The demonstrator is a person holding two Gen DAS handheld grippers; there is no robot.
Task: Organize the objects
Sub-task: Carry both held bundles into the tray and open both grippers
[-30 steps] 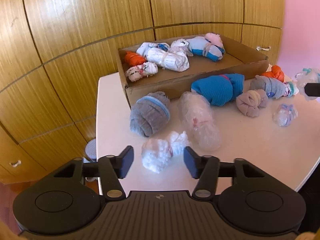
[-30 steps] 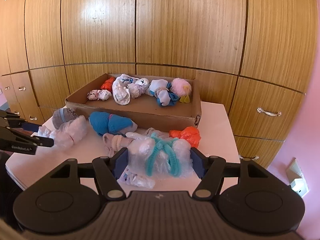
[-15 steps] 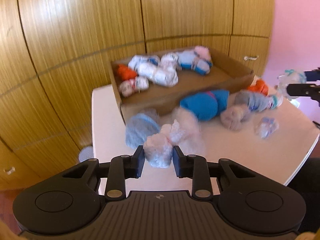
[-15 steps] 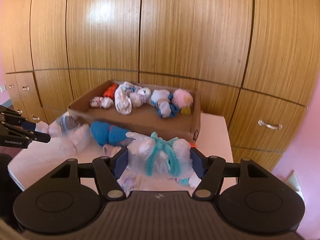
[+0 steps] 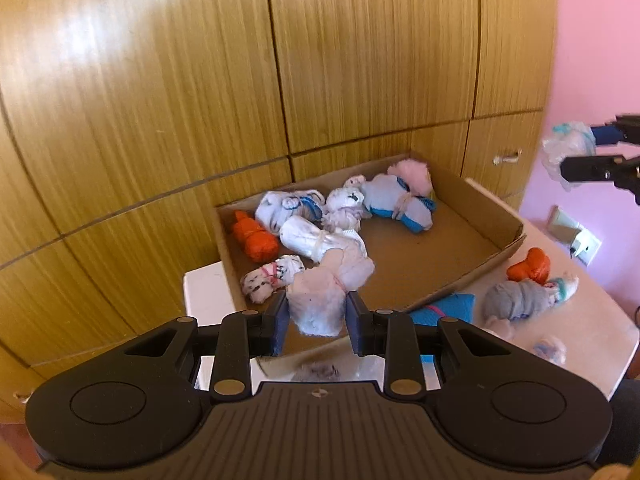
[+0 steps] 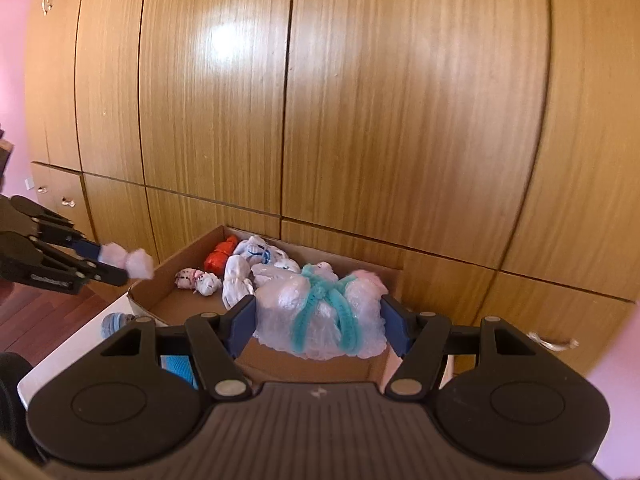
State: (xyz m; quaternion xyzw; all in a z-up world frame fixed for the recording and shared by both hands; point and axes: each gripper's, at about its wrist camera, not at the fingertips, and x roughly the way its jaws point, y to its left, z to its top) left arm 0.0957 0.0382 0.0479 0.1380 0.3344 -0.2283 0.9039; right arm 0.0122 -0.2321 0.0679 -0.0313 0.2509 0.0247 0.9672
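Note:
My left gripper [image 5: 316, 316] is shut on a fluffy white bundle [image 5: 320, 300] and holds it in the air over the front left part of the cardboard box [image 5: 496, 256]. It also shows in the right wrist view [image 6: 120, 268] at far left. My right gripper [image 6: 320, 320] is shut on a clear plastic bundle tied with teal cord [image 6: 320, 312], raised above the box's near right corner [image 6: 376, 364]. The box holds several rolled sock bundles, among them an orange one [image 5: 254, 236] and a blue one [image 5: 400, 204].
On the white table [image 5: 580, 336] lie an orange bundle [image 5: 528, 266], a grey bundle [image 5: 516, 300], a blue bundle [image 5: 448, 308] and a small clear one [image 5: 550, 350]. Wooden cabinet doors [image 6: 360, 120] stand right behind the box. A pink wall [image 5: 592, 60] is at right.
My left gripper shut on the white bundle, lifted it off the table and carried it over the box. My right gripper rose with the plastic bundle and moved towards the box.

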